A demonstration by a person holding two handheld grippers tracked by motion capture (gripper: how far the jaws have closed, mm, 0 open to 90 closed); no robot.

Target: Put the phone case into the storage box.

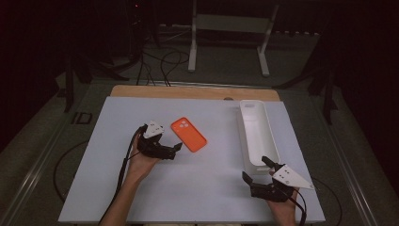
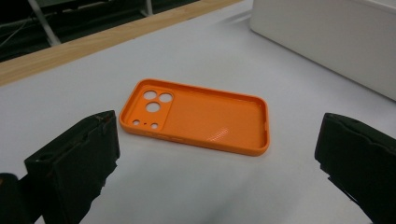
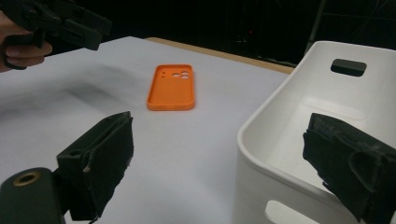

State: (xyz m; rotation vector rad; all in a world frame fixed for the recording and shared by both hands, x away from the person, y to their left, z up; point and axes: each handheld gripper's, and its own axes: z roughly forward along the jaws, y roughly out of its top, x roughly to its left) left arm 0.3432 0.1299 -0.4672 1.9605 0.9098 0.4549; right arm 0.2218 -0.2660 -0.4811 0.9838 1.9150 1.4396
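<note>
An orange phone case (image 1: pixel 188 134) lies flat on the white table top (image 1: pixel 197 188), a little left of the middle of the high view, its long side running from upper left to lower right. In the left gripper view the case (image 2: pixel 198 116) sits in the centre of the frame with its hollow inside facing up and its camera holes at its left end.

The left gripper (image 1: pixel 175 149) sits just left of and below the case in the high view, tips pointing toward its lower edge but not touching it. Its jaws are spread wide and grip nothing; in its own view they stand at the lower left and lower right corners, with the case between and beyond them.

The right gripper (image 1: pixel 256 170) is at the lower right of the high view, well apart from the case. It too is released, jaws wide and empty, beside the near end of a long white bin (image 1: pixel 257 132) that takes up the right side of the table. In the right gripper view the bin (image 3: pixel 299 135) fills the right half, the case (image 3: pixel 171 87) lies upper centre and the left gripper (image 3: pixel 70 23) shows at the upper left
</note>
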